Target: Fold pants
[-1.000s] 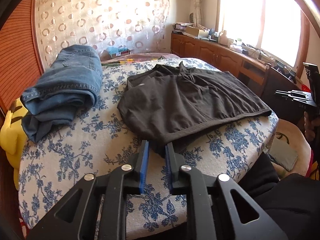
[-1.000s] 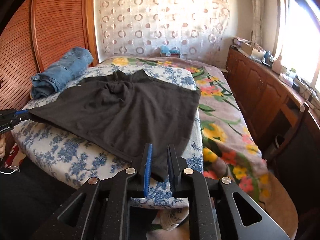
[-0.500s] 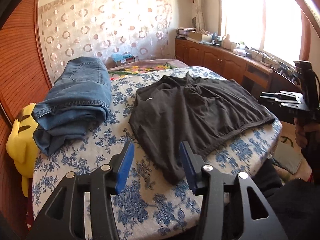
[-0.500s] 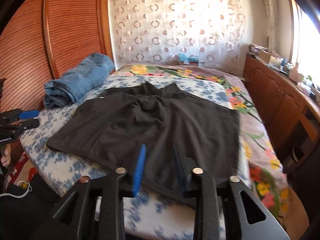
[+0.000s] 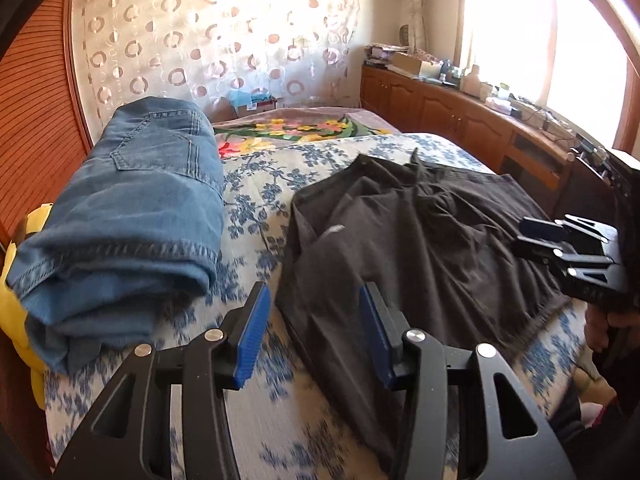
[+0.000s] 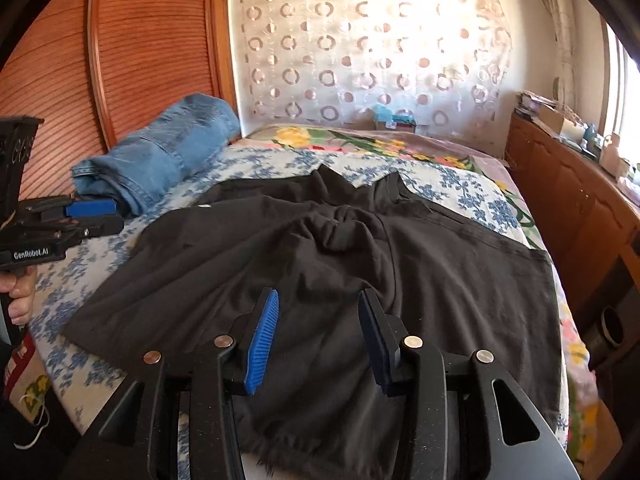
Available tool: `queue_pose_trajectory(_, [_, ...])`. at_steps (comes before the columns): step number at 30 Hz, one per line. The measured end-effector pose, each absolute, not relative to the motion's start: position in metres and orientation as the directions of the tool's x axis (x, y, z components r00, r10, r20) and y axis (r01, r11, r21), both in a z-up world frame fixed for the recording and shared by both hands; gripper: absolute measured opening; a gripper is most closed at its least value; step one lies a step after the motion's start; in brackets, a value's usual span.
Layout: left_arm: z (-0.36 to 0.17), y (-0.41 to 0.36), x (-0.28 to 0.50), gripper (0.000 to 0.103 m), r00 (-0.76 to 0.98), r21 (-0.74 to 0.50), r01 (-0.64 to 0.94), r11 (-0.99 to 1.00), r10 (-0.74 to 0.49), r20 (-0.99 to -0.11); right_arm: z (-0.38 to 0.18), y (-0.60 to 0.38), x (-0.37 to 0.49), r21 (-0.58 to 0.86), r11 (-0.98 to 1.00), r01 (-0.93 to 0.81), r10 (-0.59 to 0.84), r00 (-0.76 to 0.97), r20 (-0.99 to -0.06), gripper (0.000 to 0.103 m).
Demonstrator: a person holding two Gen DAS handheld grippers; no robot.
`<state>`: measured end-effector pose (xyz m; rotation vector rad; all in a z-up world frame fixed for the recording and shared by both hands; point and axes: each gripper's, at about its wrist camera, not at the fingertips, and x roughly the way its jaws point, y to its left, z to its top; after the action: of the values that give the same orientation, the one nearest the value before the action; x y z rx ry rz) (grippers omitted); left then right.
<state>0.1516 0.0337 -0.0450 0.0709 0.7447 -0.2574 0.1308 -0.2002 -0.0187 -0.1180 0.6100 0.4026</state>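
The black pants (image 6: 344, 264) lay spread out flat on the bed (image 5: 260, 208), on a white cover with blue flowers. Some folds bunched up near the middle of the pants.

The left gripper (image 5: 316, 336) was held over the near left edge of the pants. Its blue pads (image 5: 252, 340) were spread wide apart and held nothing. The right gripper (image 6: 316, 340) was held over the near middle of the pants. Its blue pads (image 6: 262, 344) were spread wide too, with nothing between them.

A pile of folded blue jeans (image 5: 128, 216) sat on the bed just beside the pants, near the brown wooden wall. A yellow toy (image 5: 16, 280) peeked out next to the jeans. A long wooden cabinet (image 6: 576, 208) stood along the window side of the room.
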Motion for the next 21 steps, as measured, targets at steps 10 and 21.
queue_pose_trajectory(10, [-0.054, 0.020, 0.195, 0.039, 0.661, -0.040, 0.282, 0.959, -0.224, -0.716, -0.031, -0.180, 0.150, -0.008, 0.915, -0.403, 0.312, 0.720, -0.620, 0.044])
queue_pose_trajectory(21, [-0.070, 0.020, 0.247, 0.035, 0.604, -0.085, 0.220, 0.972, -0.204, -0.770, -0.031, -0.173, 0.146, -0.023, 0.914, -0.405, 0.306, 0.724, -0.618, 0.044])
